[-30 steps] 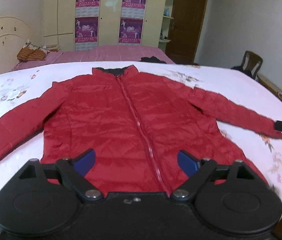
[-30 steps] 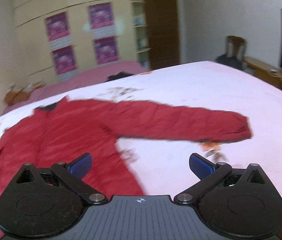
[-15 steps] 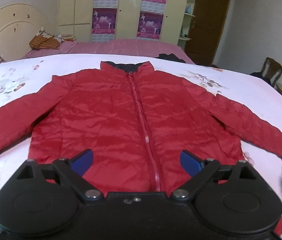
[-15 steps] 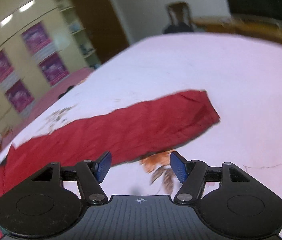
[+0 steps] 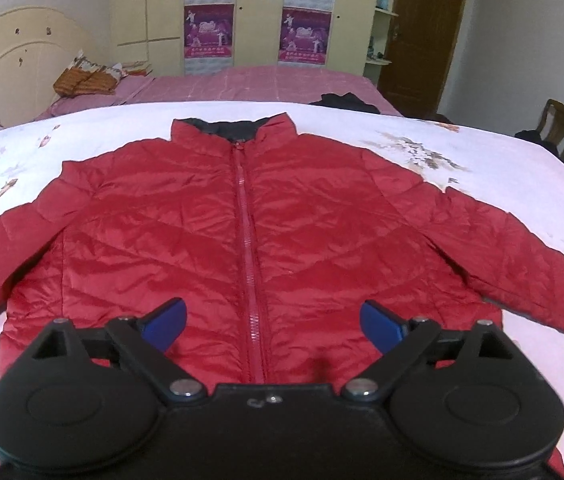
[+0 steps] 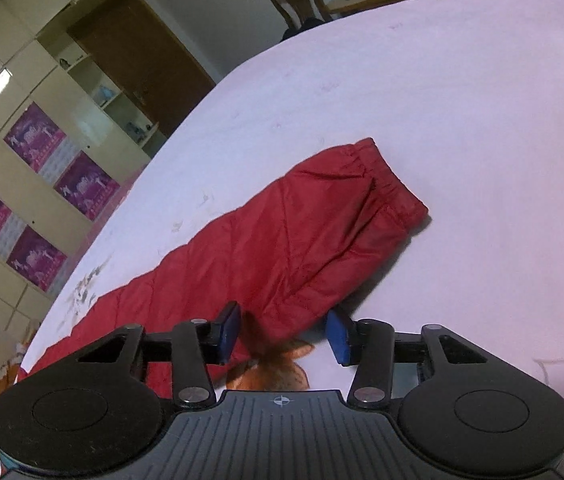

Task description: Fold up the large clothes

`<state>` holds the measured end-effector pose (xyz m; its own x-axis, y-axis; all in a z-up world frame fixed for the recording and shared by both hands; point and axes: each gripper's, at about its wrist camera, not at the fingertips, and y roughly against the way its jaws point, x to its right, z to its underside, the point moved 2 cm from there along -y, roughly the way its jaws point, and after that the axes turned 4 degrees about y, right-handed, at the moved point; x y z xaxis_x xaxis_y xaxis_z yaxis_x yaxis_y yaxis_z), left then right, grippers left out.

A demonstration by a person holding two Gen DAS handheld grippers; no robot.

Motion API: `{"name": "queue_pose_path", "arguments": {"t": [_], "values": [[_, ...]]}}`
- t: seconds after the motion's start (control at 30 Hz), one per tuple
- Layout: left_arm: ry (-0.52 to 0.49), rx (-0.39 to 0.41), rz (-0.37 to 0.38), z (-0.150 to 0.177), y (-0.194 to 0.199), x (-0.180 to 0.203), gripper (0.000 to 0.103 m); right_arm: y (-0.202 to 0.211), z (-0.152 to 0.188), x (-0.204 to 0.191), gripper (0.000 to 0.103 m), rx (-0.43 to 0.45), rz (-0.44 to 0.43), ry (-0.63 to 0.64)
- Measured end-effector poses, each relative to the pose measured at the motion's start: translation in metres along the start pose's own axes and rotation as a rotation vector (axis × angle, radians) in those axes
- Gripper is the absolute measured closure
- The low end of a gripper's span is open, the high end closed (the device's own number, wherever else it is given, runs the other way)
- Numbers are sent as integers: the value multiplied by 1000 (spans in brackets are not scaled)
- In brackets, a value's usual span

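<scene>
The puffy red zip-up jacket (image 5: 249, 240) lay flat on the white bed (image 5: 502, 168). My right hand-held gripper (image 6: 282, 334) was closing around its sleeve (image 6: 322, 232) edge at 12 o'clock, not yet pinching. My left hand-held gripper (image 5: 271, 320) hung wide open, empty. I should grab deep.

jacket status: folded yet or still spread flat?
Spread flat, unfolded. The red jacket lies face up on the white bedsheet, zipper closed, both sleeves stretched outward; the right wrist view shows one sleeve lying straight.
</scene>
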<state>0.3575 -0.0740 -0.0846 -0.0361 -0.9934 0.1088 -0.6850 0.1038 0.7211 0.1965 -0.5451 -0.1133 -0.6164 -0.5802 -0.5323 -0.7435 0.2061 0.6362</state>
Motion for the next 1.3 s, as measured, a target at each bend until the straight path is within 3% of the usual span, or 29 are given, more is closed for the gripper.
{"name": "queue_pose_path", "arguments": {"t": [0.07,0.1,0.17,0.27,0.5,0.7,0.87,0.97,1.13,1.2,1.27,1.3], "values": [[9,-8,-6,0,-3,-3,12,-4,-2,-2,95,-2,7,17],[11,-13,-5,0,-4,-5,15,-4,-4,-5,97,1,4,29],[3,-21,-13,0,-6,-9,19,-5,-5,-26,99,31,17,97],[17,-25,-21,-1,-8,-17,23,0,-9,-67,99,77,-30,234],[61,-17,-39,-9,-8,-36,28,5,29,-189,99,63,-250,556],[120,-27,-31,-15,-2,-60,28,-1,105,-279,99,-69,-466,780],[182,-9,-22,-16,9,-80,28,-5,171,-323,99,-198,-624,948],[209,-4,-20,-16,14,-93,27,-1,210,-339,99,-283,-688,1006],[231,-15,20,-17,13,-114,21,-13,259,-363,99,-396,-718,1081],[227,-22,43,-19,10,-118,15,-11,278,-369,95,-408,-689,1146],[221,-18,60,-20,8,-121,12,-8,284,-372,54,-379,-692,1175],[216,-18,75,-22,5,-120,12,-4,283,-373,49,-361,-704,1165]]}}
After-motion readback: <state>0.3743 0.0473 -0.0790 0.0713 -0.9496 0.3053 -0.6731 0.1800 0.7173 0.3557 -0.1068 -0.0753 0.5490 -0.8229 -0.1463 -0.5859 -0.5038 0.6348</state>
